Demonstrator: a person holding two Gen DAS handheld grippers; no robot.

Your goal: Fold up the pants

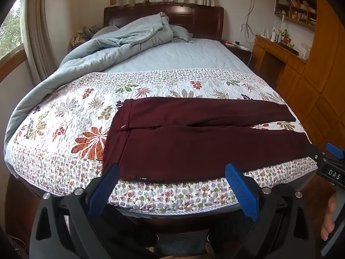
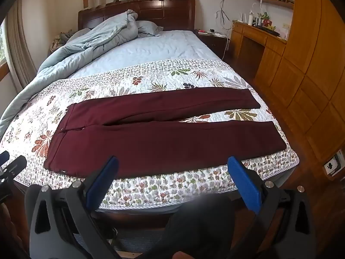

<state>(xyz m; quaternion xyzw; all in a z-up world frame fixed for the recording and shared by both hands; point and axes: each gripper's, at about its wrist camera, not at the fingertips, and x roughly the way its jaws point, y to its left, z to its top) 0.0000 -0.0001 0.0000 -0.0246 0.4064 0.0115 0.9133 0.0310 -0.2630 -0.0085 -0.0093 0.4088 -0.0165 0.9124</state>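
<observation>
Nearest, the left gripper (image 1: 172, 188) hangs over the foot of the bed, its two black, angular arms spread wide and its flat blue textured pads (image 1: 242, 192) clasping nothing. The right gripper (image 2: 172, 186) stands the same way, jaws wide apart and empty, a dark blurred shape low between its arms. In the left wrist view the right gripper's tip shows at the far right edge, near the end of the closer leg. Just beyond both lies the quilt (image 1: 64, 129), a stitched, puckered white cover printed with small daisies along its border and large rust, green and grey leaves further in. Flat on it, close to the foot edge, lie the pants (image 2: 163, 142), of smooth maroon cloth, unfolded, the waistband to the left with a small dark label at its near corner, the two long legs running right and parting in a narrow wedge that bares the quilt. Farther on the sheet (image 2: 146, 49) is pale blue and quilted, with a rumpled grey-blue duvet (image 1: 120, 41) heaped on the left. Behind stands a dark carved wooden headboard (image 2: 163, 10), and at the right a honey-coloured wooden desk (image 2: 258, 36).
</observation>
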